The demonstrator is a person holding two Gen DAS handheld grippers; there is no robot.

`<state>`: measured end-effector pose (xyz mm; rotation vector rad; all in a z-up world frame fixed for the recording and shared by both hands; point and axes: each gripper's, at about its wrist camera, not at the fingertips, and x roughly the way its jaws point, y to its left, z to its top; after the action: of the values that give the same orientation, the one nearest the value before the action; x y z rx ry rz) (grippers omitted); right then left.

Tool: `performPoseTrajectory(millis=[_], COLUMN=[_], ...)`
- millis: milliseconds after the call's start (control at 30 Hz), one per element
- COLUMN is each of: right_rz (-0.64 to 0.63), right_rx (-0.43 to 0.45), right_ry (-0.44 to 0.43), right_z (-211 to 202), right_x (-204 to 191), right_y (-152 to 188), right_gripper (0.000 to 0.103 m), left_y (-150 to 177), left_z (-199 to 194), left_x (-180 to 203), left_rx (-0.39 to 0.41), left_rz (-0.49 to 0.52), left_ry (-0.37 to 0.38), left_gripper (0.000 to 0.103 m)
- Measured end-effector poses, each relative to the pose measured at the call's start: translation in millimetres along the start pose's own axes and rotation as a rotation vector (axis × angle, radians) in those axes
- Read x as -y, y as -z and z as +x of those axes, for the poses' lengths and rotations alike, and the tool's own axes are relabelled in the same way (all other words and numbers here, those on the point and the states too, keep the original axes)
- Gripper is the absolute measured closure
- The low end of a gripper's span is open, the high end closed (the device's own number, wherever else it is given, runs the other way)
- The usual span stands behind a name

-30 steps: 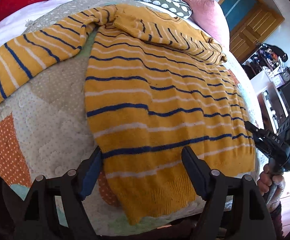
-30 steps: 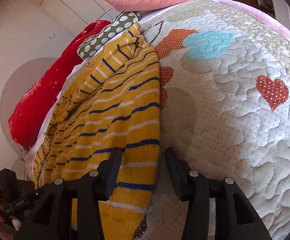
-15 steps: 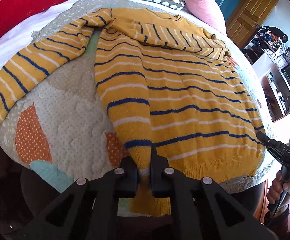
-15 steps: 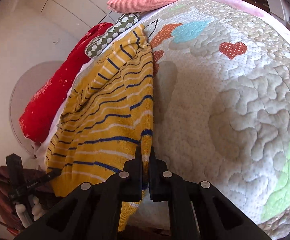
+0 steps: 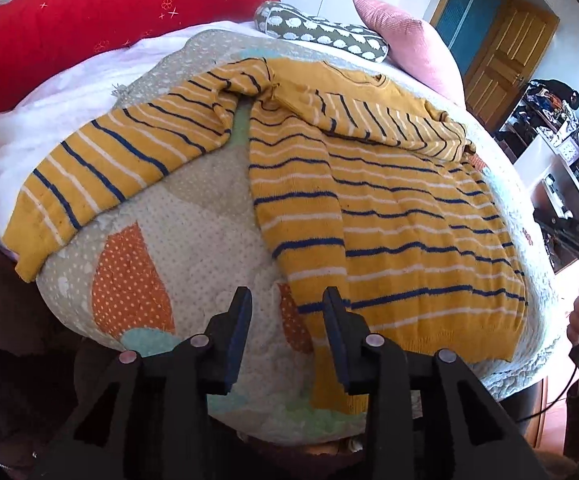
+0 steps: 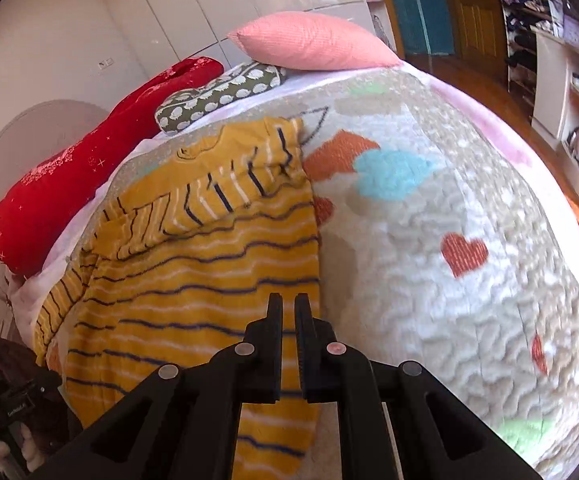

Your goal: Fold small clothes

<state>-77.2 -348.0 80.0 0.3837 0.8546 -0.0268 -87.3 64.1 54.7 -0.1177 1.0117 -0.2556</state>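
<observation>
Mustard-yellow knit with blue and white stripes, the sweater (image 5: 389, 216) lies spread on the quilt (image 5: 177, 248) of the bed, its hem at the near edge and its collar toward the pink pillow (image 5: 405, 48). One sleeve is folded across the chest; the other sprawls out over the quilt on the side of the red cushion (image 5: 89, 24).

The left tongs (image 5: 287, 312) have just been opening and stand released beside the hem's corner, with only quilt between the jaws. The right tongs (image 6: 288, 312) are clenched over the sweater's other side edge; no cloth shows in the thin slit between them, so I judge them empty, though the fabric directly beneath is hidden.

Likely trouble from here: the hem corner by the left tongs hangs off the bed's edge, so the loose knit could slide or bunch there. A shallow pinch would catch one layer only, and the fold would come out crooked. The sprawled sleeve could also drag and skew the body.
</observation>
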Motion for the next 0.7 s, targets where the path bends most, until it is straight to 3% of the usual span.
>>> performPoseTrajectory(millis=[100, 233, 267, 333, 433, 467, 533, 700], right_rz=[-0.034, 0.033, 0.072, 0.159, 0.249, 0.251, 0.205, 0.079], right_rx=[0.019, -0.052, -0.082, -0.142, -0.251, -0.267, -0.284, -0.123], right_ry=[0.010, -0.005, -0.003, -0.002, 0.081, 0.121, 0.202, 0.205], right_z=[33, 99, 116, 150, 200, 212, 226, 202], right_x=[-19, -24, -22, -17, -7, -5, -8, -44], right_y=[-55, -126, -139, -156, -165, -166, -170, -192], right_gripper=[0.093, 0.053, 0.053, 0.053, 0.053, 0.058, 0.089, 0.090], left_y=[-4, -7, -9, -12, -18, -20, -22, -26], left_z=[-2, -3, -2, 0, 7, 9, 13, 17], left_x=[-5, -18, -20, -26, -33, -34, -38, -50], left_rx=[0.019, 0.026, 0.028, 0.031, 0.025, 0.023, 0.022, 0.027], left_rz=[-0.010, -0.041, -0.048, -0.059, -0.075, -0.078, -0.082, -0.107], left_ry=[-0.007, -0.014, -0.016, -0.022, -0.013, -0.010, -0.004, 0.010], left_gripper=[0.063, 0.063, 0.063, 0.062, 0.062, 0.062, 0.062, 0.062])
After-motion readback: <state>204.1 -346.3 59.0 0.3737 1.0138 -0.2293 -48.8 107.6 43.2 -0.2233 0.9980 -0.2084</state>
